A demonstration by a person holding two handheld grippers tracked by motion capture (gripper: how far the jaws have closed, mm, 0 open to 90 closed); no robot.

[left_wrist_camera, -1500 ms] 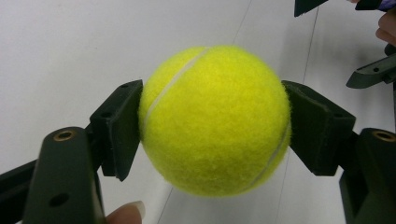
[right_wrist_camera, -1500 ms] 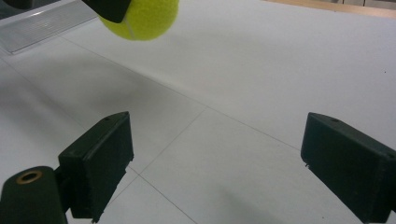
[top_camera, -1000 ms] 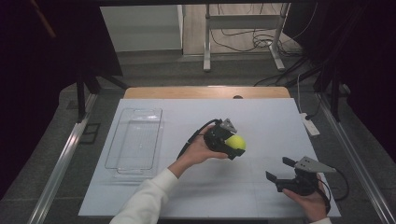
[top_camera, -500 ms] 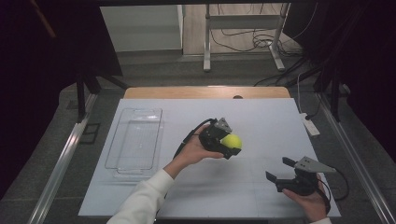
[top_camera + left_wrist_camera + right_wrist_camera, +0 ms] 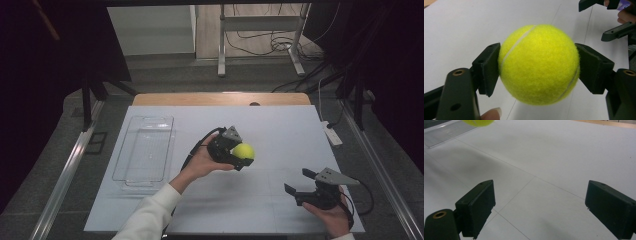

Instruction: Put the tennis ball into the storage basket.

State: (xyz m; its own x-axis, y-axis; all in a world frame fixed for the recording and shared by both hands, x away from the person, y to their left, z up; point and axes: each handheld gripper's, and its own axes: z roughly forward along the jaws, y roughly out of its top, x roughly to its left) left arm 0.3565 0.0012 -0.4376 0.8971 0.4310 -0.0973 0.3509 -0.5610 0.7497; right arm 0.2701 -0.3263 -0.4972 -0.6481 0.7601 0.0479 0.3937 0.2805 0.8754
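My left gripper (image 5: 239, 154) squeezes the yellow ball (image 5: 244, 151) up over the middle of the table (image 5: 280, 130), with the clear tray (image 5: 145, 150) far off left and my right gripper (image 5: 302, 182) wide open.

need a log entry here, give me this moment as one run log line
left gripper: shut on tennis ball, above table | right gripper: open, holds nothing | clear tray: holds nothing
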